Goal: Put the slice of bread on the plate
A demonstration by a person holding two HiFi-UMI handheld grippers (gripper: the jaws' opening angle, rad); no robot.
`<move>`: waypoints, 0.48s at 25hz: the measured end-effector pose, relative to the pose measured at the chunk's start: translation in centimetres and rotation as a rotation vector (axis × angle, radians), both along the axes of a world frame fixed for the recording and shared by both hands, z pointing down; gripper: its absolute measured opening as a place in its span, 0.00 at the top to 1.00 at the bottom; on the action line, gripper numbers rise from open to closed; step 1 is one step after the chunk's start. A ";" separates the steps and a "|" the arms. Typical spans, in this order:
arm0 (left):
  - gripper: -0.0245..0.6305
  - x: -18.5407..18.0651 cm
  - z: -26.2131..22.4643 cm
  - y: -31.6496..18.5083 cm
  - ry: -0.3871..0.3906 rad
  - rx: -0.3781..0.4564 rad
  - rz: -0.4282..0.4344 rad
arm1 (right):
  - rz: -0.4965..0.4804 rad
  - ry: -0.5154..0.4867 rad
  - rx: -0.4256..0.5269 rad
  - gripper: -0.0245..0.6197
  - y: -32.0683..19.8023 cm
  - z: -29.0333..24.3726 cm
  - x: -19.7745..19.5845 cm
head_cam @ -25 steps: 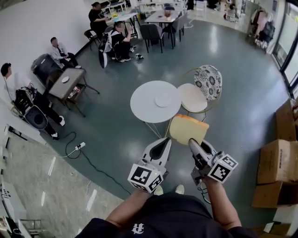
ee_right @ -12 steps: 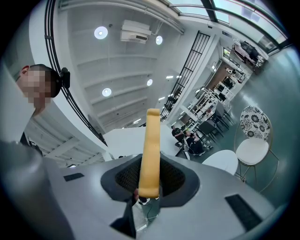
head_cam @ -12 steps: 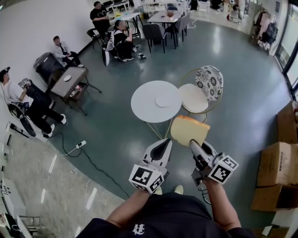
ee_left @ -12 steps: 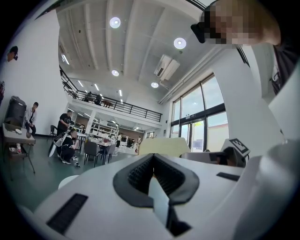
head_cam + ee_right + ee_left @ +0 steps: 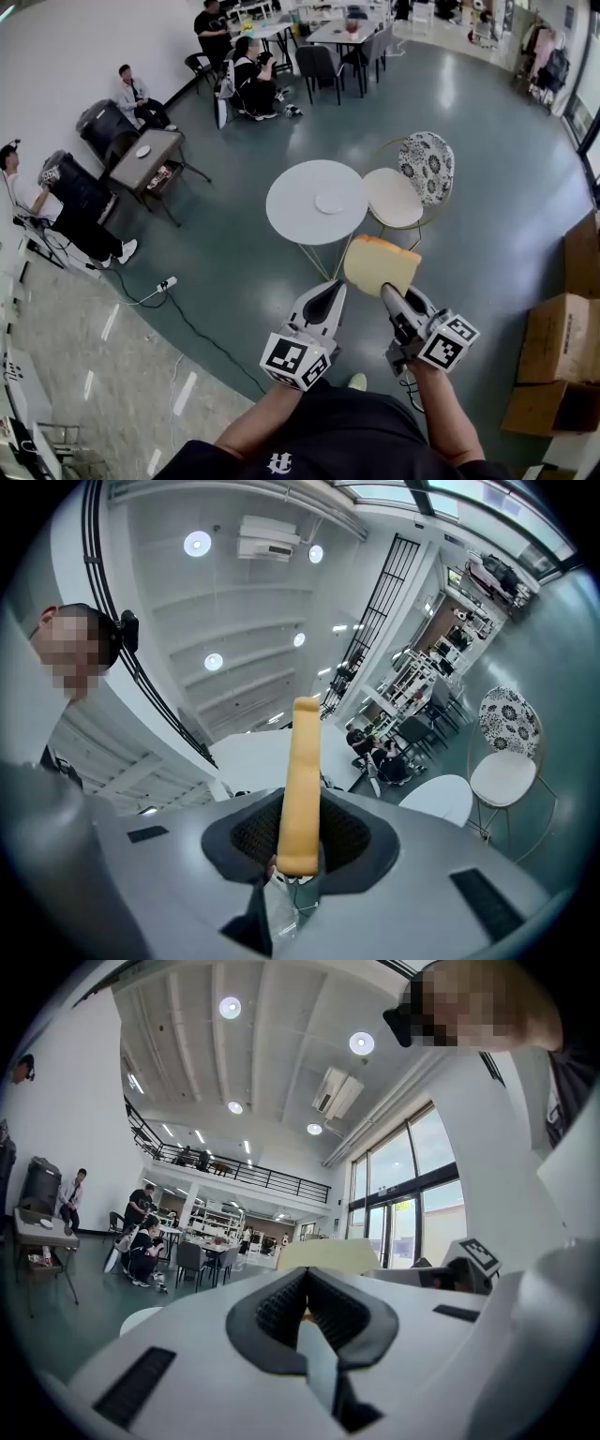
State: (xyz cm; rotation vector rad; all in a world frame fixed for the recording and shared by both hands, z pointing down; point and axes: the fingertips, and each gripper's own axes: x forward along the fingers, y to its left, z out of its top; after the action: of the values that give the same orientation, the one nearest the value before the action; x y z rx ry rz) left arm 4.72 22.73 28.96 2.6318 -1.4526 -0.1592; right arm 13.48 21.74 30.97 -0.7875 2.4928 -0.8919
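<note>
Right gripper clamping bread slice, white plate

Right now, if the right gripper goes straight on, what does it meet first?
Likely nothing close: the right gripper, shut on the bread, points about level; the round table lies lower, ahead-right. Depth unclear.

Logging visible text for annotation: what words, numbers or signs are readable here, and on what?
None is readable.
Marker cubes: black square patterns, no letters.
Shirt emblem: white, too blurred to read.
Cardboard boxes: any print too small to read.
</note>
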 end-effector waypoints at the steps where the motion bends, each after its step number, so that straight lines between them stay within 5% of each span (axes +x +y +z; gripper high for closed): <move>1: 0.95 0.1 0.1 0.0 -0.001 -0.003 -0.003 | -0.003 0.000 -0.002 0.82 0.0 0.1 0.1; 12: 0.95 0.3 0.6 -2.5 -0.001 -0.003 -0.015 | -0.016 0.000 -0.011 0.82 -2.7 0.9 -0.1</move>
State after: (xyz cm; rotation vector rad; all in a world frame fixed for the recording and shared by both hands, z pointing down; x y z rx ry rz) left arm 5.05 20.19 29.59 2.6199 -1.4717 -0.1564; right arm 13.40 19.07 31.86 -0.7720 2.5002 -0.9115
